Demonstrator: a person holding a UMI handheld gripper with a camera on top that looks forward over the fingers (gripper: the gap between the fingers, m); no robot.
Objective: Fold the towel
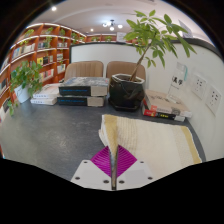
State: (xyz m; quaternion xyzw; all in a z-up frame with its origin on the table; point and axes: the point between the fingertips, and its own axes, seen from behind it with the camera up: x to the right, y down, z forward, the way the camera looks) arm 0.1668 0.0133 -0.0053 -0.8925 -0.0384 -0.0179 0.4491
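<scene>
**Towel edge pinched and lifted, mid-fold**

The gripper [113, 168] has its two fingers closed together on the near edge of the cream towel [140, 140], the magenta pads [103, 160] showing just at either side of the pinched cloth. The towel rises from the fingers in a narrow raised flap, then spreads away to the right over the dark grey counter [50, 130], where most of it lies flat with some ripples.

By my reading, this is the carrying part of a fold: one edge is held up and not yet laid down. The next move calls for drawing that edge across the flat part of the towel toward the far side, keeping the grip firm so the cloth does not slip, then lowering it so the edges meet squarely before letting go.

Counted: one towel; one gripper with two fingers; one potted plant [135, 75] in a black pot beyond the towel; one stack of books [82, 90] left of the pot; one second, smaller leafy plant [25, 78] further left; bookshelves [40, 50] behind.
</scene>
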